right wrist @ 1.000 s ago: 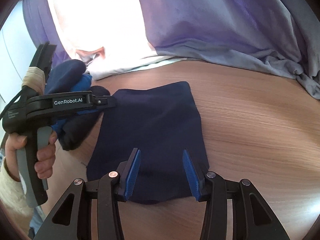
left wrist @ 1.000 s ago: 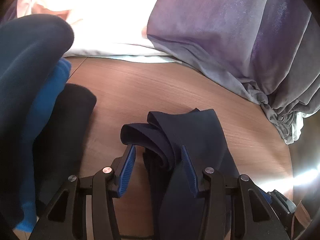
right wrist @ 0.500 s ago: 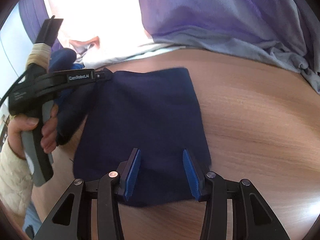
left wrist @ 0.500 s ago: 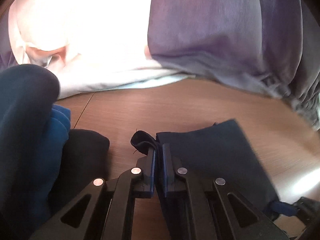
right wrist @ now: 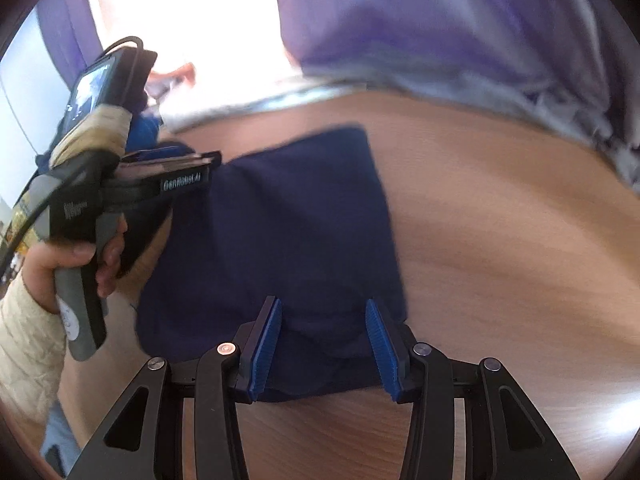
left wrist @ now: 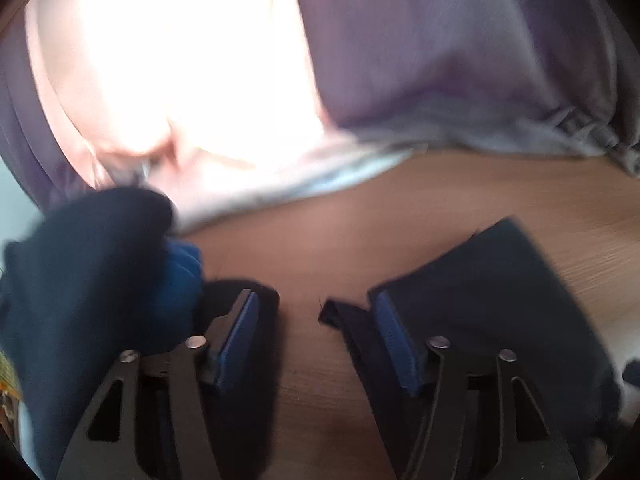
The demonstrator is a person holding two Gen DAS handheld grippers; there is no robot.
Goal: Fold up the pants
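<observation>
The navy pants [right wrist: 280, 232] lie folded flat on the wooden table [right wrist: 500, 240]. My right gripper [right wrist: 324, 354] is open over their near edge, the cloth lying flat between the blue pads. A person's hand [right wrist: 52, 264] holds my left gripper [right wrist: 200, 168] at the pants' far left corner. In the left wrist view, my left gripper [left wrist: 318, 344] has its jaws opening wide. The pants' loose corner [left wrist: 334, 312] lies just inside the right pad, and neither pad presses on it. The rest of the pants [left wrist: 488, 300] spreads to the right.
A pile of dark, blue and black clothes [left wrist: 88, 280] sits beside the left gripper's left finger. Purple-grey cloth [left wrist: 460, 60] hangs along the table's far edge, next to a bright glare. Bare wood [right wrist: 520, 300] lies to the right of the pants.
The left gripper was shut on the pants' corner half a second ago; it has let go and opened wide, and its view has swung left. The right gripper has kept still.
</observation>
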